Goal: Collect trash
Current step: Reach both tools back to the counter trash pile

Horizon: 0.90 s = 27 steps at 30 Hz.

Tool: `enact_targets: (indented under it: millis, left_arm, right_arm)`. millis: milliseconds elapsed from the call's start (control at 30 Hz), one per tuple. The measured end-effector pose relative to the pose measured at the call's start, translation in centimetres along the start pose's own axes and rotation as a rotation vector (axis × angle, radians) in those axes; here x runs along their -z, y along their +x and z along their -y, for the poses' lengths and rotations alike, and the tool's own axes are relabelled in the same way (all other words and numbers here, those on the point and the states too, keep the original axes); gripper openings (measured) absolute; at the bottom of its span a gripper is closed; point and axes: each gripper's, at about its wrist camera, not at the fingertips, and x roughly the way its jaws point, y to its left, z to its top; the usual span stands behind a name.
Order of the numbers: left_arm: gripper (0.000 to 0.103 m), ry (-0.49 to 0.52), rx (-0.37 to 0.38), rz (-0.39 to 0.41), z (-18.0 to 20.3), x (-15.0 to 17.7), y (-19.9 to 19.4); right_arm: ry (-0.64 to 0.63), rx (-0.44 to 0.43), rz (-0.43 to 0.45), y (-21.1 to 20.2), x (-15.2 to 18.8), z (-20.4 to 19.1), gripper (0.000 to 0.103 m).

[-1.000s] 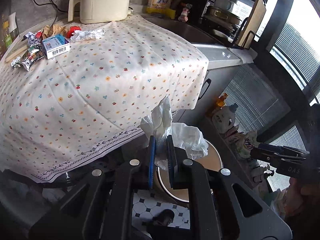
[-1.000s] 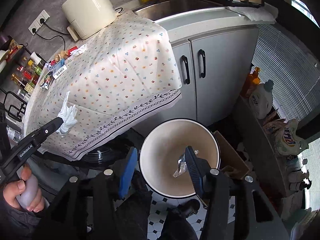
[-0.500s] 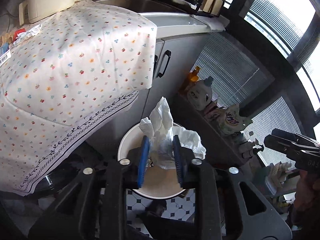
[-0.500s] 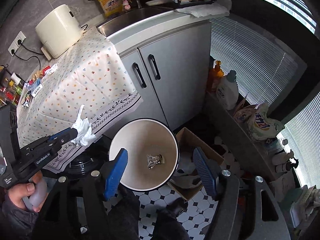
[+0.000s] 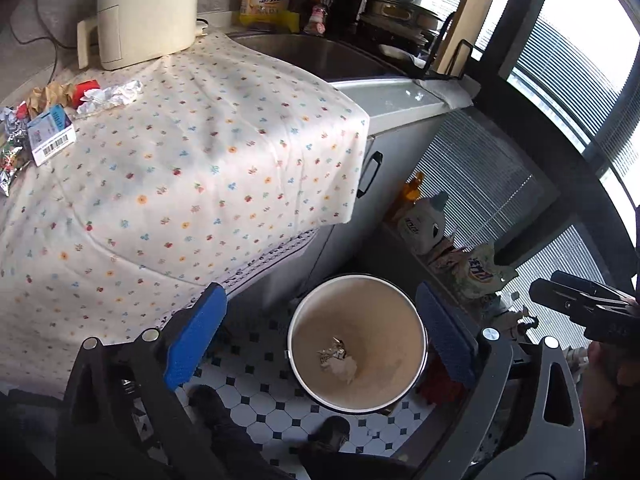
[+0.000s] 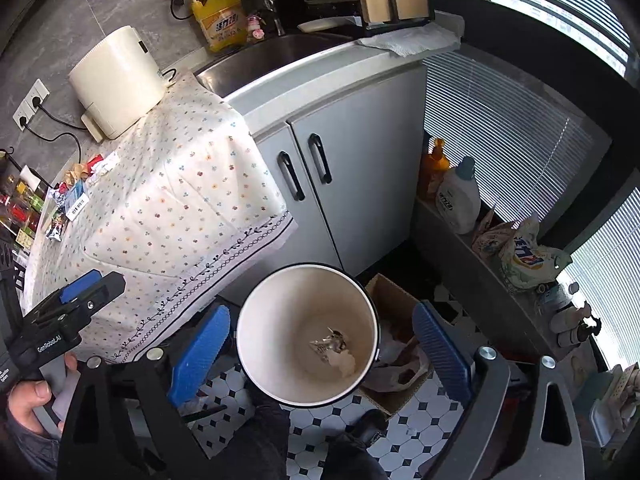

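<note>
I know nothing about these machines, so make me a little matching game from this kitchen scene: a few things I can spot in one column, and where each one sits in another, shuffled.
Things:
1. crumpled tissue
2. barcode box
3. yellow jug
4. cardboard box

Places:
A. on the counter behind the sink
B. on the tiled floor beside the bucket
C. at the bottom of the bucket
D. on the flowered tablecloth, among wrappers

Pairs: 1-C, 2-D, 3-A, 4-B

Both tongs, the left and the right, are open and hold nothing.
</note>
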Motion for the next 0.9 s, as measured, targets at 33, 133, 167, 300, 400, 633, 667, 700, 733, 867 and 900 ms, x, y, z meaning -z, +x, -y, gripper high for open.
enact_targets:
  millis: [33, 133, 167, 300, 400, 633, 667, 700, 733, 867, 900]
  left_arm:
    - [0.095, -0.008, -0.006, 0.005, -0.9, -0.3, -0.5]
    - [0.095, -0.021, -0.031, 0.028, -3.7, -1.4, -2.1]
    - [0.095, -0.020, -0.039, 0.043, -4.5, -1.8, -2.7]
    - [0.095, -0.050, -0.072, 0.091, -8.2, -3.5, -4.8]
    - [0.095, -0.077, -0.095, 0.120, -11.0, -4.2, -6.0]
    - [0.095, -0.150, -0.152, 0.168, -17.8, -4.9, -8.4]
    - [0.095, -0.161, -0.162, 0.174, -18.8, -4.9, -8.6]
    - [0.095, -0.174, -0.173, 0.180, -19.8, -4.8, -8.9]
    - [0.095, -0.187, -0.182, 0.186, -20.9, -4.8, -9.2]
    - [0.095, -0.237, -0.213, 0.209, -25.0, -4.7, -10.1]
    - [0.095, -0.247, -0.220, 0.213, -26.1, -4.6, -10.4]
  right_arm:
    - [-0.007, -0.006, 0.007, 0.0, -0.4, -1.0, 0.094]
    - [-0.010, -0.043, 0.023, 0.1, -1.7, -4.1, 0.094]
    - [-0.021, -0.054, 0.031, 0.0, -2.1, -5.3, 0.095]
    - [-0.069, -0.081, 0.053, 0.2, -3.5, -9.8, 0.095]
    - [-0.089, -0.103, 0.060, 0.6, -4.4, -12.6, 0.095]
    - [-0.141, -0.162, 0.054, 2.4, -6.1, -19.3, 0.095]
    - [-0.151, -0.166, 0.051, 2.8, -6.3, -20.3, 0.095]
    - [-0.161, -0.172, 0.049, 3.1, -6.5, -21.2, 0.095]
    - [-0.172, -0.179, 0.048, 3.3, -6.6, -22.2, 0.095]
    - [-0.217, -0.199, 0.045, 4.4, -7.2, -26.1, 0.095]
    - [-0.226, -0.204, 0.045, 4.6, -7.4, -27.1, 0.095]
